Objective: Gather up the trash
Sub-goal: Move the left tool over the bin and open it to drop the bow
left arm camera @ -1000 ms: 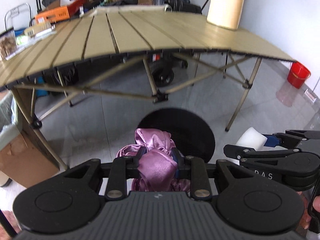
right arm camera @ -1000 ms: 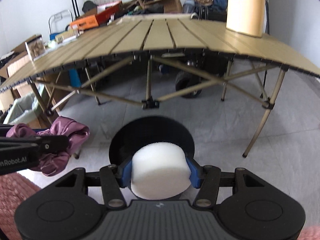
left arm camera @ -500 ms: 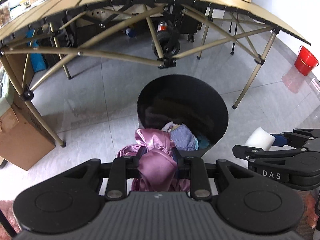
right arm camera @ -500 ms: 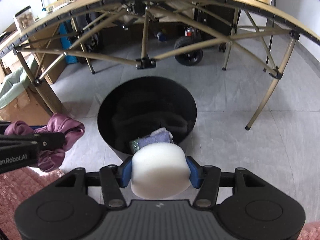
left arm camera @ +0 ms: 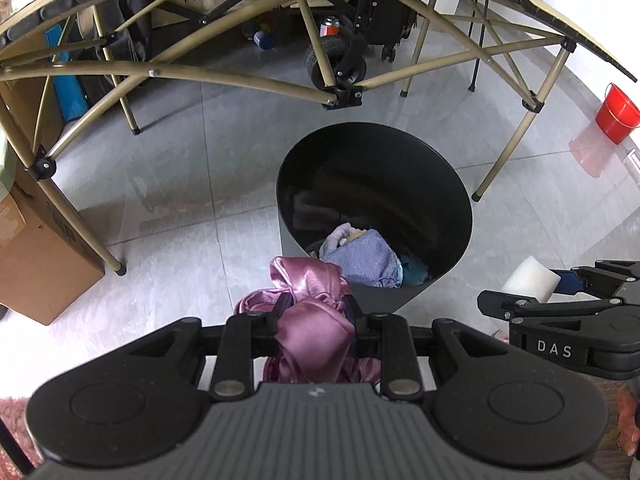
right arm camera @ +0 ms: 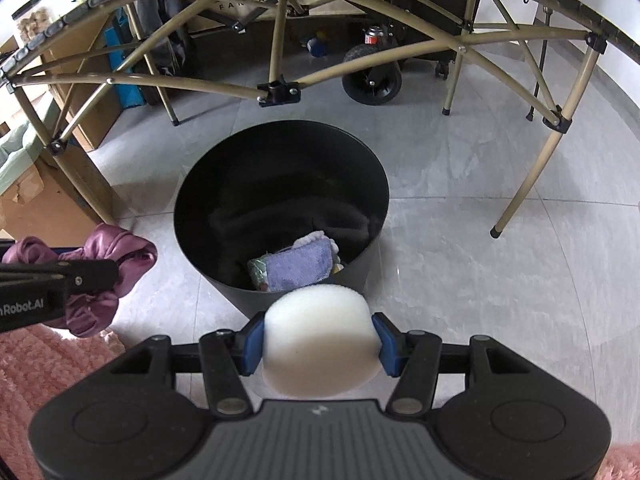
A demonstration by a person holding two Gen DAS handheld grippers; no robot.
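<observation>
A round black trash bin (left arm camera: pixel 452 184) (right arm camera: pixel 372 184) stands on the grey floor under a folding table. Inside it lie a lilac cloth (left arm camera: pixel 360 256) (right arm camera: pixel 300 268) and other scraps. My left gripper (left arm camera: pixel 314 310) is shut on a crumpled purple satin cloth (left arm camera: pixel 316 320) (right arm camera: pixel 120 260), just short of the bin's near rim and a little to its left. My right gripper (right arm camera: pixel 320 340) is shut on a white foam sponge (right arm camera: pixel 320 340) (left arm camera: pixel 532 280), hovering by the near rim of the bin, its blue pads pressing both sides.
The folding table's tan frame (left arm camera: pixel 224 76) (right arm camera: pixel 520 196) crosses above and behind the bin. A cardboard box (left arm camera: pixel 36 256) sits at left, a red bucket (left arm camera: pixel 616 116) far right, a wheeled cart (right arm camera: pixel 372 80) behind. Pink rug (right arm camera: pixel 36 364) lies at the near left.
Both grippers have sunk and tipped downward toward the bin, which now shows its inside and contents. The tabletop has slid out of view. Both grips are unchanged.
</observation>
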